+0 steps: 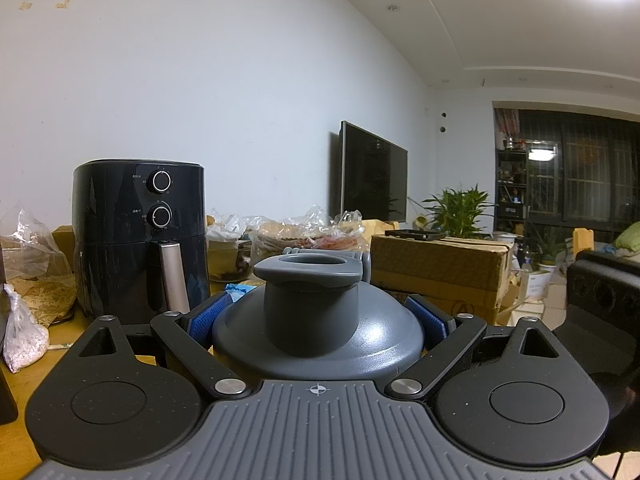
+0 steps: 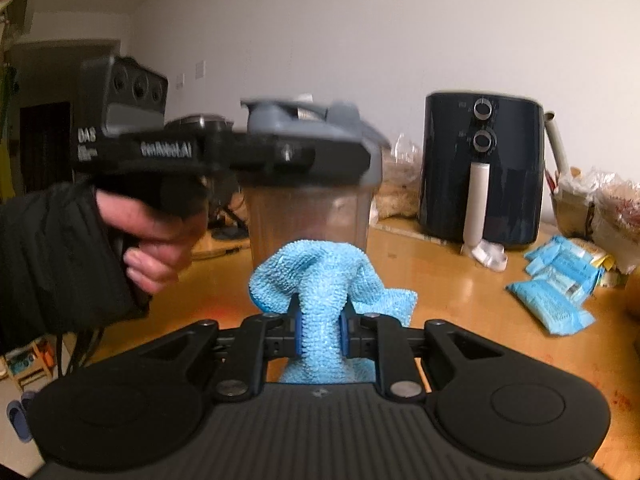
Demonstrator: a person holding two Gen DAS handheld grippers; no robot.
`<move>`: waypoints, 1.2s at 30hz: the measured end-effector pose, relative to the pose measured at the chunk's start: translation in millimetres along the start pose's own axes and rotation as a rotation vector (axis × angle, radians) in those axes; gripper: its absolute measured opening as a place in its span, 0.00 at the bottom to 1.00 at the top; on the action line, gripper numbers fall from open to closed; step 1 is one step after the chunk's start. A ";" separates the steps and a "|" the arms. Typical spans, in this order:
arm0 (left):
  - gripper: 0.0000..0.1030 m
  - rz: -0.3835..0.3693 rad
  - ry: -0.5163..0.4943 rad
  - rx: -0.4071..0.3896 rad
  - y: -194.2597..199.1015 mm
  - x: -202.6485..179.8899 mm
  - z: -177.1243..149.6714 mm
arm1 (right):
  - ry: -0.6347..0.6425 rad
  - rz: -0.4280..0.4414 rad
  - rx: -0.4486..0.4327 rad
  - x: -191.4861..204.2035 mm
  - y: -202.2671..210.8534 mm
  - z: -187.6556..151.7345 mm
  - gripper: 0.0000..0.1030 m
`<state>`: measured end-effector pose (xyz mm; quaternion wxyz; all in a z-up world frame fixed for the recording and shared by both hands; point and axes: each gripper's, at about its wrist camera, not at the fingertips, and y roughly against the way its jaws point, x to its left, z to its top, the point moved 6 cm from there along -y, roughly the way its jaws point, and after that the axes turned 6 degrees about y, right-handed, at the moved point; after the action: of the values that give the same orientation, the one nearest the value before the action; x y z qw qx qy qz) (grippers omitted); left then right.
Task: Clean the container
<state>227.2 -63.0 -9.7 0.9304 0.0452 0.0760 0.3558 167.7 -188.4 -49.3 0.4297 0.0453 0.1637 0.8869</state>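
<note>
The container is a shaker cup with a translucent, brownish body [image 2: 308, 216] and a grey lid [image 1: 316, 320] that has a raised spout. My left gripper [image 1: 318, 314] is shut on the lid's sides, its blue pads [image 1: 210, 314] pressing both flanks. In the right wrist view that gripper [image 2: 356, 156] reaches in from the left, held by a hand [image 2: 152, 232] in a dark sleeve, and keeps the cup upright above the table. My right gripper [image 2: 320, 332] is shut on a light blue cloth [image 2: 320, 280]. The bunched cloth sits just in front of the cup's lower body; whether they touch is unclear.
A black air fryer [image 2: 480, 168] stands at the back of the wooden table [image 2: 440, 280]. Blue packets [image 2: 560, 280] lie to the right, with plastic bags of food [image 2: 612, 208] beyond them. A cardboard box [image 1: 436, 268], a television [image 1: 372, 176] and a plant [image 1: 460, 208] lie farther off.
</note>
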 end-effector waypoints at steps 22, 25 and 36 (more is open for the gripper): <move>0.92 0.001 0.003 0.002 0.6 -0.9 1.5 | 0.017 0.038 0.188 1.8 -32.6 -35.4 0.10; 0.92 0.001 0.003 0.002 0.1 -0.7 0.5 | 0.015 0.034 0.185 2.8 -31.6 -34.8 0.10; 0.92 0.001 0.004 0.004 -0.2 0.2 -0.3 | -0.006 0.025 0.139 3.4 -23.5 -27.3 0.12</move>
<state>227.4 -63.0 -10.0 0.9300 0.0462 0.0787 0.3560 177.1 -179.0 -83.0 0.4149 0.0795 0.2230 0.8785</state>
